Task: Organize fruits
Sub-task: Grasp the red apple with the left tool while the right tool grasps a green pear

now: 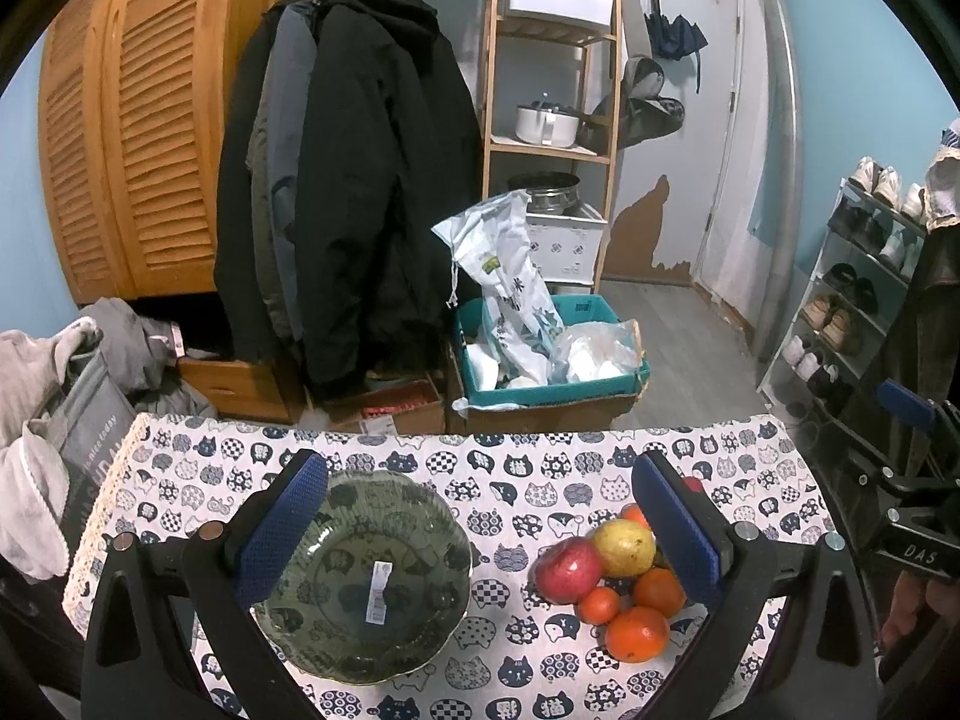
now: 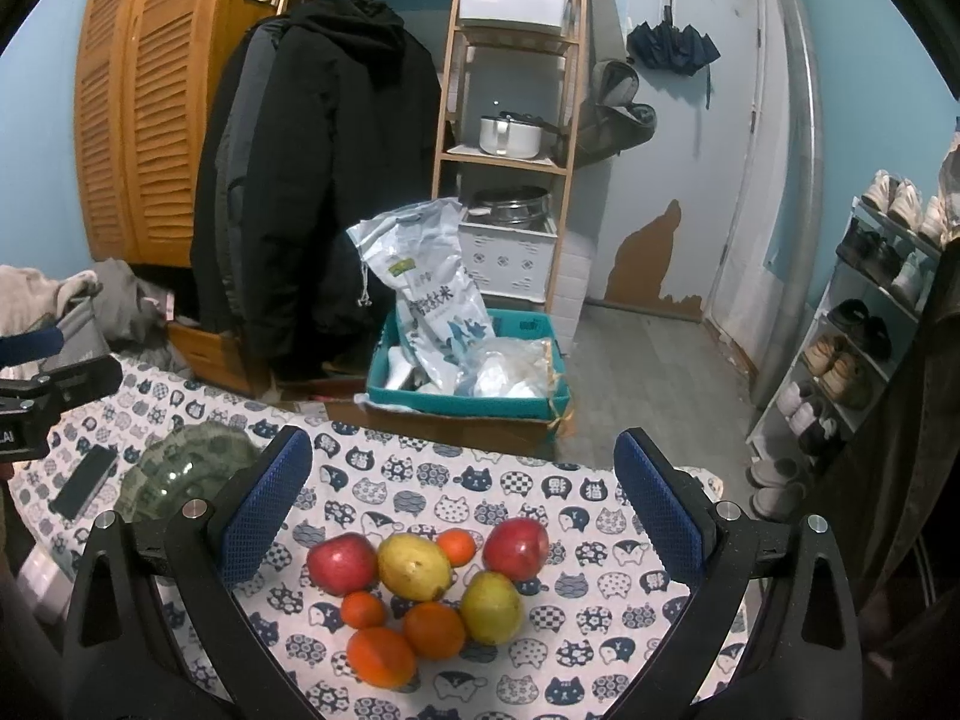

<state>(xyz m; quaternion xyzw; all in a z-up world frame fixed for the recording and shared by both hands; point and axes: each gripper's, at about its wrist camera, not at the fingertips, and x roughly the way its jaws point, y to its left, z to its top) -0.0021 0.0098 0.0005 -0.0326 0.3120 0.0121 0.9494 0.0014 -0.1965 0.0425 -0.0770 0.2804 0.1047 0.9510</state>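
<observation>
A pile of fruit lies on the cat-print tablecloth (image 2: 600, 630): two red apples (image 2: 342, 564) (image 2: 516, 547), two yellow-green pears (image 2: 414, 567) (image 2: 492, 607) and several oranges (image 2: 435, 630). An empty green glass bowl (image 1: 366, 576) with a label sticker stands to the left of the pile, and the right wrist view shows it as the bowl (image 2: 192, 471). My left gripper (image 1: 480, 531) hangs open above the table, its left pad over the bowl's rim and its right pad beside the fruit (image 1: 624, 546). My right gripper (image 2: 462, 507) is open, straddling the fruit pile from above.
A dark phone (image 2: 84, 480) lies left of the bowl. Beyond the table's far edge stand a teal box (image 1: 552, 384) with bags, hanging coats (image 1: 360, 192), a wooden shelf (image 1: 549, 90) and a shoe rack (image 1: 852, 300). Grey clothes (image 1: 36, 450) pile at left.
</observation>
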